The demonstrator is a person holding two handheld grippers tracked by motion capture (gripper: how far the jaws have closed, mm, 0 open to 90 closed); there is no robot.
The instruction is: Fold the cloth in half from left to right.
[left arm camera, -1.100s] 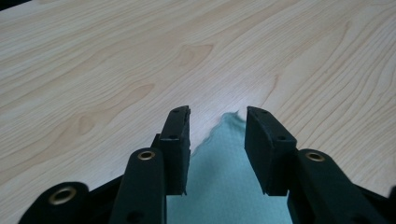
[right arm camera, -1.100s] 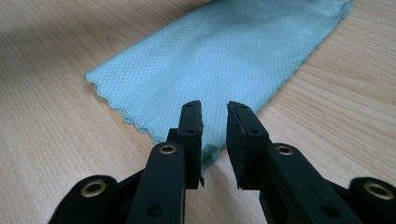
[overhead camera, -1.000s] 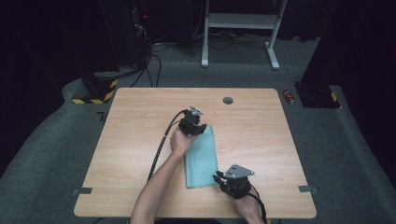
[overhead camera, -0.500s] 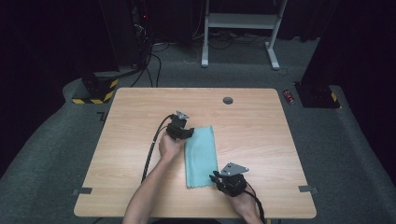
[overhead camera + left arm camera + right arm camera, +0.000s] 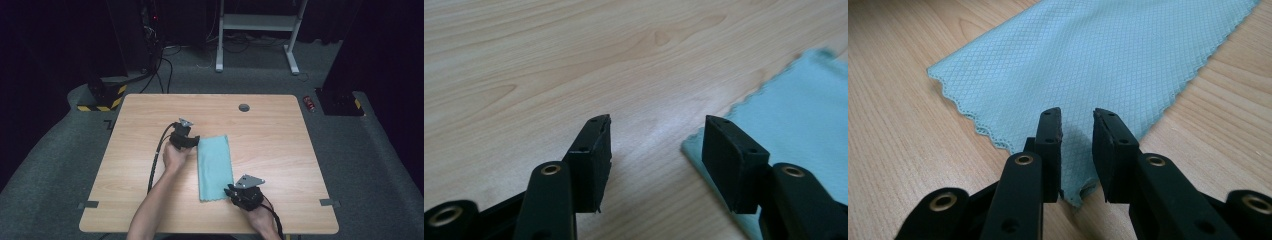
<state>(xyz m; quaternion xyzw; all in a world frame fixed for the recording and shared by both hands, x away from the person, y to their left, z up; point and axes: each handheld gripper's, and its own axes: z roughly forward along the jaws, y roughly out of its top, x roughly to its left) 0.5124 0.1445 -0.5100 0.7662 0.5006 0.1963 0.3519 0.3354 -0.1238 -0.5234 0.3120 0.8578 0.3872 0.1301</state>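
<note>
Pale wooden tabletop [image 5: 280, 150] carries a folded teal microfibre cloth [image 5: 215, 167] near its middle. Left gripper [image 5: 656, 145] has just been opening; its jaws stand wide and empty beside the cloth's far corner, having slid leftward off it, so that corner looks released. Right gripper [image 5: 1077, 137] stands narrow astride the near corner.

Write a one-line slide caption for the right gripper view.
Right hand-held gripper poised at the near corner of a folded teal cloth on a wooden table, jaws slightly apart.
</note>
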